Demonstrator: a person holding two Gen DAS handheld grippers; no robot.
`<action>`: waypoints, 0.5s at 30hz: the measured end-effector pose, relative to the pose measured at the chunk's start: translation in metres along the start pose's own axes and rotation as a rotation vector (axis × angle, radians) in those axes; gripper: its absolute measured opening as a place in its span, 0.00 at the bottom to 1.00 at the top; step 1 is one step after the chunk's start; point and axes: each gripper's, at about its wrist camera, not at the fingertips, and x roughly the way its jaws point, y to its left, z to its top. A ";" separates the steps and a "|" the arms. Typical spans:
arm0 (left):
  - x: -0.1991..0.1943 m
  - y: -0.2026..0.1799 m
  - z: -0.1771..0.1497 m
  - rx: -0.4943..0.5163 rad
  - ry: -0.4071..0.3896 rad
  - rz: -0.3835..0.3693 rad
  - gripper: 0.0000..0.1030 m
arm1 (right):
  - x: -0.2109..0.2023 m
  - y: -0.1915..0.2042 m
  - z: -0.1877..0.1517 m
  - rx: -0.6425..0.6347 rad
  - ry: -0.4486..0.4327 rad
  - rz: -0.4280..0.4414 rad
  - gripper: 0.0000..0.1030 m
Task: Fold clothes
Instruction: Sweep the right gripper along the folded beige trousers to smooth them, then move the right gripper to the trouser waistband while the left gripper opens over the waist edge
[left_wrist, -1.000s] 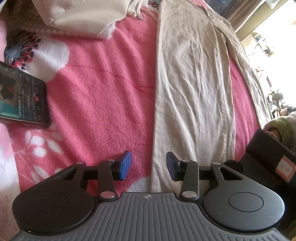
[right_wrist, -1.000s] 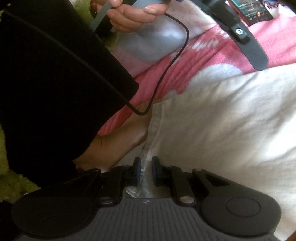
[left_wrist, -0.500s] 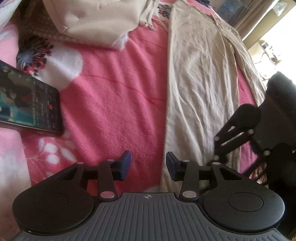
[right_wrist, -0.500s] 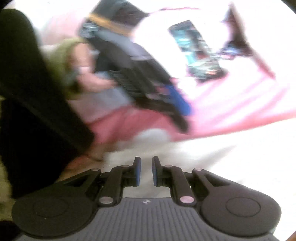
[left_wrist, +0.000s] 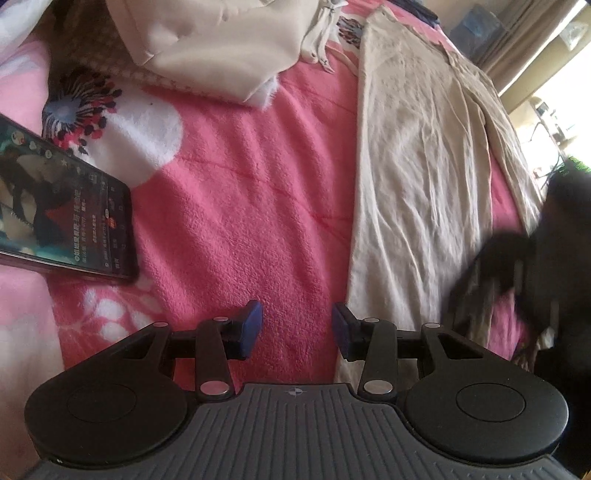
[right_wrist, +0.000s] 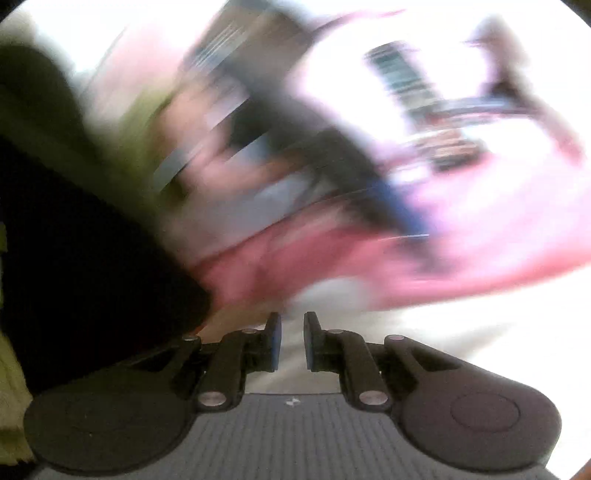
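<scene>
Right claw (right_wrist: 291, 339) has swung up, narrow, empty; left claw (left_wrist: 297, 330) half-wide beside trousers' (left_wrist: 417, 184) edge.

A long beige garment (left_wrist: 417, 177), seemingly trousers, lies spread flat and lengthwise on the pink fleece blanket (left_wrist: 240, 206) of the bed. Its cloth is thin and finely creased, with 1 straight edge toward the middle of the bed and a narrower overlapping panel along its far side. Beyond its upper end sits a cream garment (left_wrist: 221, 40), bunched in a loose heap with drawstrings hanging from it.
</scene>
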 end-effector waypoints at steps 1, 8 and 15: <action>0.001 0.000 0.001 -0.004 -0.002 -0.002 0.40 | -0.018 -0.015 0.001 0.052 -0.049 -0.054 0.14; 0.001 -0.002 0.003 -0.007 -0.009 -0.004 0.40 | -0.115 -0.067 -0.004 0.254 -0.332 -0.372 0.17; 0.003 -0.002 0.006 -0.018 -0.014 -0.005 0.41 | -0.133 -0.084 -0.018 0.344 -0.407 -0.503 0.18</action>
